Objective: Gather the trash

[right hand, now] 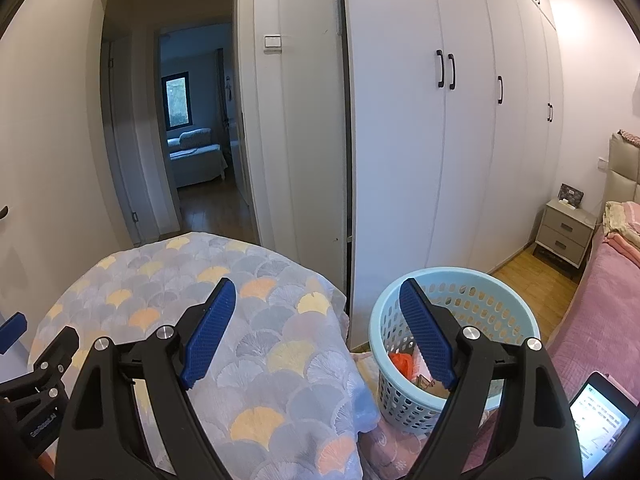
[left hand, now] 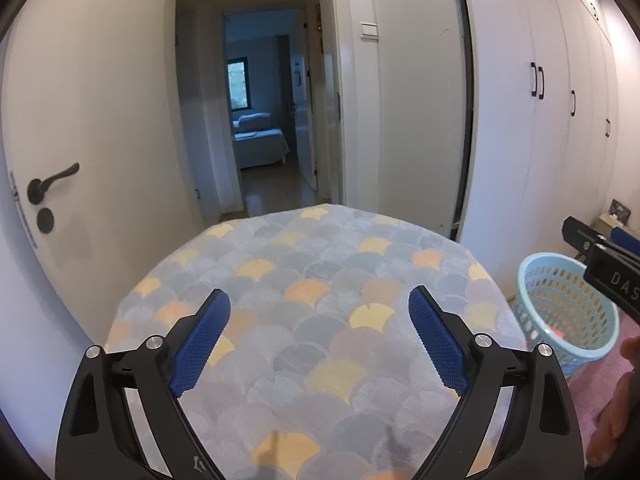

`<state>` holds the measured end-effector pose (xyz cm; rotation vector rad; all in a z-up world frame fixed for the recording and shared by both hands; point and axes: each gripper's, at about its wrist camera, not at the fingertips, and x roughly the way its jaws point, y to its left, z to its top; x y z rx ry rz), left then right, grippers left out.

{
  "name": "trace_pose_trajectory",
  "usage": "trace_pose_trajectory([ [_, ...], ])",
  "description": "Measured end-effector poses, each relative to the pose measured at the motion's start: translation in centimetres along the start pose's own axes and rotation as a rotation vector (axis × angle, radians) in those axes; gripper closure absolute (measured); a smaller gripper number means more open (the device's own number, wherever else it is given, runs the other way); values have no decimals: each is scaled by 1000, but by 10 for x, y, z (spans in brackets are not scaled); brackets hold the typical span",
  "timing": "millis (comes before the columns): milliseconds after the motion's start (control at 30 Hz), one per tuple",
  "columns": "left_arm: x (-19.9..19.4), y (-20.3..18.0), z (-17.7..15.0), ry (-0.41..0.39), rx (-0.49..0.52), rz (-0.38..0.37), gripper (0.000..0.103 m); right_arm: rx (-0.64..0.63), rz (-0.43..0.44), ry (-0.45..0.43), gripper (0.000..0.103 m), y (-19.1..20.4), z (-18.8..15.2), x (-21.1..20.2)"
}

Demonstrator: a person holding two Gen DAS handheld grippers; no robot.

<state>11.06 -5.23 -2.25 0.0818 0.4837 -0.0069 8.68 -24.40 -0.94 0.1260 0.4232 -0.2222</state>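
Both the left gripper [left hand: 320,312] and the right gripper [right hand: 316,304] hang spread and empty above a fan-patterned blanket [left hand: 320,264], the pale blue basket [right hand: 500,280] just right of it beside the pink bed [right hand: 600,300], its orange trash [right hand: 400,362] half-hidden behind a blue finger.

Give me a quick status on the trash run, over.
Left gripper open, empty. Right gripper open, empty. Blue basket beside patterned blanket, orange scrap inside. Nothing blocking basket.
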Motion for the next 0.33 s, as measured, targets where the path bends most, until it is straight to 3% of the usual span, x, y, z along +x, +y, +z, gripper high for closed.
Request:
trace_pose_trajectory([
  [333,18,10,-4,30,-13,12,14,-17,6,19,23,13,-2,14],
])
